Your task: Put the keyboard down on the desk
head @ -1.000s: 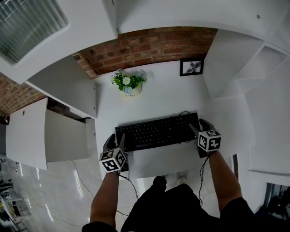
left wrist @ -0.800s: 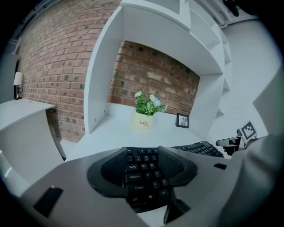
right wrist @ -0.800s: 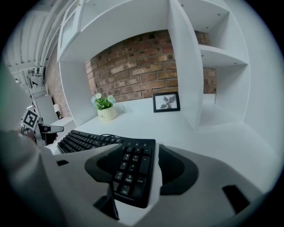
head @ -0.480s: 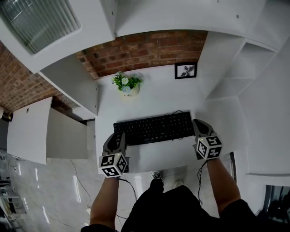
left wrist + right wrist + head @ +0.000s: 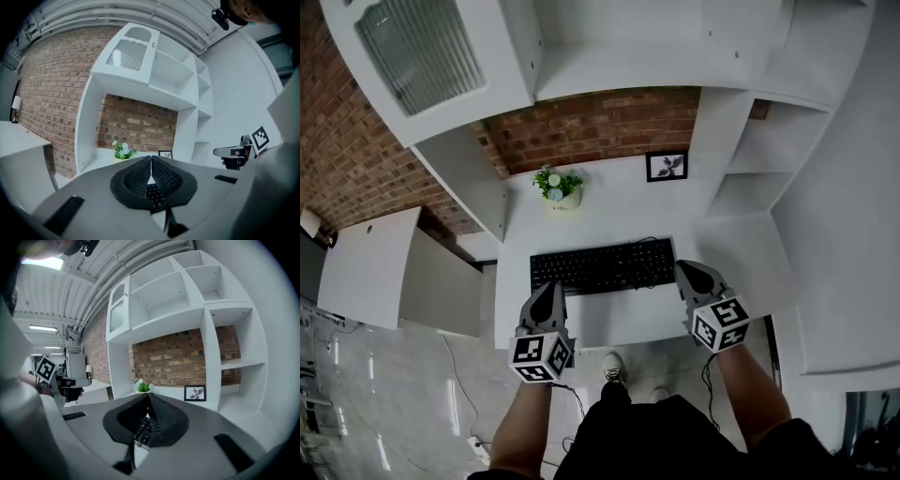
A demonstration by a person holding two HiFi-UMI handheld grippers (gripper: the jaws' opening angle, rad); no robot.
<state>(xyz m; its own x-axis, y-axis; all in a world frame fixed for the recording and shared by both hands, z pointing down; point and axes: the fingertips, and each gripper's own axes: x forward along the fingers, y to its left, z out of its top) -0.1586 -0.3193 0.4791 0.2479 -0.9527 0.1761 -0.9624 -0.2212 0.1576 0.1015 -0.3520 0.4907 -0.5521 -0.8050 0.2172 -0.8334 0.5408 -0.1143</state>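
Observation:
The black keyboard (image 5: 602, 266) lies flat on the white desk (image 5: 619, 211), its cable running off its far edge. My left gripper (image 5: 547, 289) hovers off the keyboard's near left corner, its jaws having just closed on nothing. My right gripper (image 5: 686, 270) hangs beside the keyboard's right end, shut and empty, apart from it. In the left gripper view the pads of the left gripper (image 5: 151, 159) meet, with a patch of keyboard (image 5: 154, 194) showing below them. The right gripper view shows the same: the right gripper (image 5: 147, 394) is shut, with keys (image 5: 140, 427) beneath.
A small potted plant (image 5: 557, 186) and a framed picture (image 5: 667, 166) stand at the desk's back against a brick wall. White shelves (image 5: 750, 150) rise on the right, a cabinet (image 5: 422, 56) hangs at upper left. A low white side surface (image 5: 366, 267) is left of the desk.
Both grippers left the keyboard's ends, drew back toward me and rose. Their jaws went from open around the ends to shut. The keyboard stays on the desk.

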